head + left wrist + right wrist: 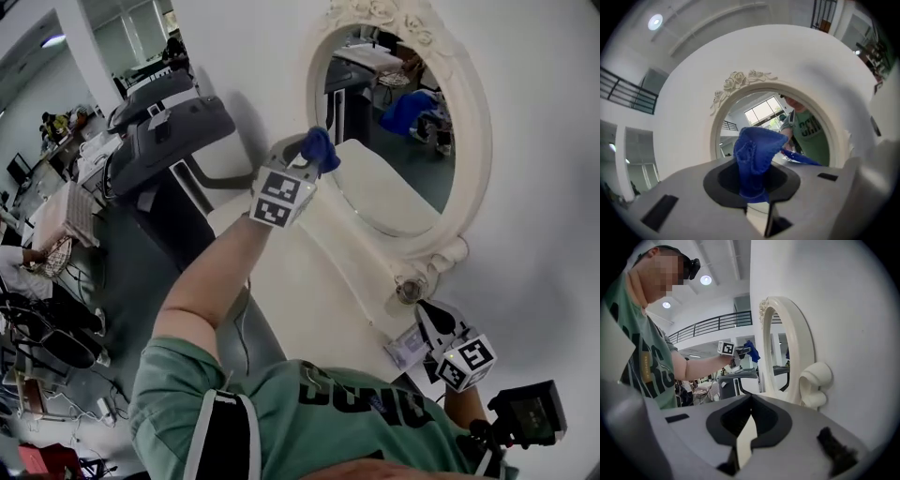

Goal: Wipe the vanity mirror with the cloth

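The left gripper clamps the blue cloth just short of the mirror at its left rim, the right gripper hangs closed and empty below it, so wiping seems about to begin: next, press the cloth on and sweep across

A grey treadmill stands beside a white wall under round ceiling lights.

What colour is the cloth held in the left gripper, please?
Blue. The cloth shows best in the left gripper view, pinched between the jaws.
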A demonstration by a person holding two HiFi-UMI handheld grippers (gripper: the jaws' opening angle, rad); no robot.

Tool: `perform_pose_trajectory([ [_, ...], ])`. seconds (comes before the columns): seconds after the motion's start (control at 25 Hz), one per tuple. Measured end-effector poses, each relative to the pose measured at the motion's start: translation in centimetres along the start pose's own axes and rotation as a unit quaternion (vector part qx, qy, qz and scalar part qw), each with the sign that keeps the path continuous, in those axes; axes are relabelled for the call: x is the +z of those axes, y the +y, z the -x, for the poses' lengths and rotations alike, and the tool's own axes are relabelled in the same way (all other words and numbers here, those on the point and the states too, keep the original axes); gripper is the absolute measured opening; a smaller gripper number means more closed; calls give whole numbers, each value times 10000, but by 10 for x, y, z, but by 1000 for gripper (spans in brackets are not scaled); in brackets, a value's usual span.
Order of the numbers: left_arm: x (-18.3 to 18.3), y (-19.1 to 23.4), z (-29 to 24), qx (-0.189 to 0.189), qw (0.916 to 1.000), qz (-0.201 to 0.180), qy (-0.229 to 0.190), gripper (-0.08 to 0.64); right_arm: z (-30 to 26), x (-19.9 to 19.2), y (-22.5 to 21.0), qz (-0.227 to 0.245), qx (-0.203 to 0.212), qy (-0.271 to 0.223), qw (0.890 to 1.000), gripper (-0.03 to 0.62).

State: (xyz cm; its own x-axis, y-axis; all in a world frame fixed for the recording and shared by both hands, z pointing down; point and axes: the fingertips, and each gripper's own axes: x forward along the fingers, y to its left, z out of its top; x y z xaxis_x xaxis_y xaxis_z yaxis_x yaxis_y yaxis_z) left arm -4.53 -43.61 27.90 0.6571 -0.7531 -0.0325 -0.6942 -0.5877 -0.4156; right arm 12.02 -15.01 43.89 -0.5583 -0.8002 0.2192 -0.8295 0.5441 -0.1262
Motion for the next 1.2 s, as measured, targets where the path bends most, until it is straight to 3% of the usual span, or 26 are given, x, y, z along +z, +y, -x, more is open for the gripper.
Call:
perform_pose_trajectory([
  [0.12, 13, 41, -42, 449, 9936, -1005, 250, 84, 0, 4, -11, -20, -85, -14, 10000, 12],
  [0.28, 19, 85, -78, 936, 9666, -2257, 779, 86, 5, -1, -12, -42, -148, -4, 9999, 12],
  [0.52, 13, 111, -111, 1356, 9082, -3688, 1439, 86, 12, -5, -13, -264, -144, -39, 9995, 12],
  [0.64, 23, 102, -117, 1436, 8782, -4318, 1471, 89, 15, -11, -11, -279, -152, 11, 9995, 12],
  [0.8, 35, 87, -109, 1633, 8302, -5165, 1317, 91, 21, -21, -13, -366, -152, 56, 9992, 12],
  [0.84, 36, 87, -110, 1686, 8234, -5255, 1322, 91, 22, -22, -14, -392, -159, 60, 9991, 12],
  [1.04, 31, 86, -109, 1829, 8128, -5355, 1385, 87, 25, -27, -10, -531, -133, 151, 9984, 12],
  [1.2, -15, 81, -116, 1600, 8275, -5080, 1778, 89, 20, -33, -9, -601, -71, 273, 9978, 12],
])
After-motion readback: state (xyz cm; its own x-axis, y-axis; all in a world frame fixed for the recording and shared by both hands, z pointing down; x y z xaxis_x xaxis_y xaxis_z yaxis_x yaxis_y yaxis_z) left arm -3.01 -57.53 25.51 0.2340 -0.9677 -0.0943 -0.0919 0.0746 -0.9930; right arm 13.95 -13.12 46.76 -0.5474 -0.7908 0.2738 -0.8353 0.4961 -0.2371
